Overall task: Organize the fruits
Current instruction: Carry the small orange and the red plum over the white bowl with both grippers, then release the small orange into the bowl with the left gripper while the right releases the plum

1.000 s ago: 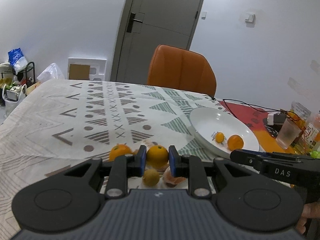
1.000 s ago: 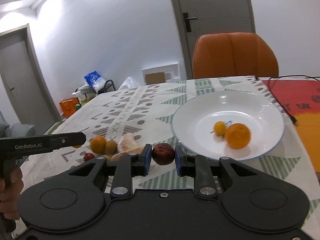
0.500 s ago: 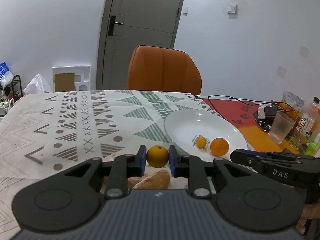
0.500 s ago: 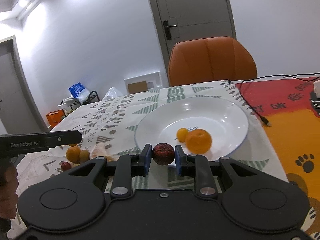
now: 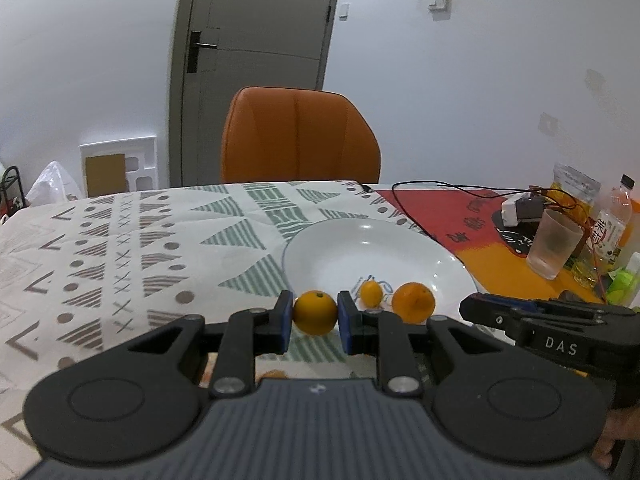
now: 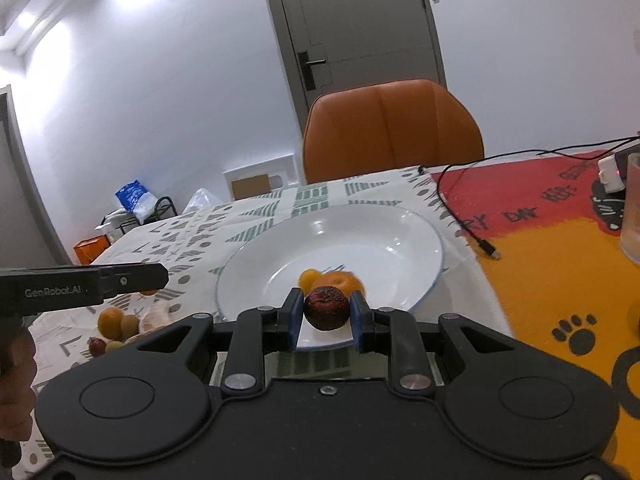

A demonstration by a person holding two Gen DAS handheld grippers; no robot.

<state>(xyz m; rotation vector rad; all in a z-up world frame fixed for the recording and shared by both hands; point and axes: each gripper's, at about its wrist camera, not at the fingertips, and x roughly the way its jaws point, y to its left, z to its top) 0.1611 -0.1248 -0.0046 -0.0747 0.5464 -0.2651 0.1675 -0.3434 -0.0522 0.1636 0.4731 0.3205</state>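
My left gripper (image 5: 315,317) is shut on a small orange (image 5: 315,312), held just short of the near left rim of the white plate (image 5: 360,248). On that plate lie a tiny orange fruit (image 5: 371,294) and a bigger orange (image 5: 413,302). In the right wrist view, my right gripper (image 6: 326,312) is shut on a dark red fruit (image 6: 326,307) over the plate's (image 6: 408,240) near rim. The two plate fruits (image 6: 338,282) sit just behind it. Loose fruits (image 6: 116,322) remain on the patterned cloth at the left, under the left gripper's body (image 6: 80,284).
An orange chair (image 5: 298,136) stands at the table's far side. To the right lie a black cable (image 6: 472,224), a frosted cup (image 5: 554,242), a bottle (image 5: 614,220) and snack packs on a red and orange mat (image 6: 560,248). A grey door (image 5: 256,60) is behind.
Both grippers have carried their fruits rightward toward the plate. The pile of loose fruits has slid out of the left wrist view, and the plate now fills the middle of both views.
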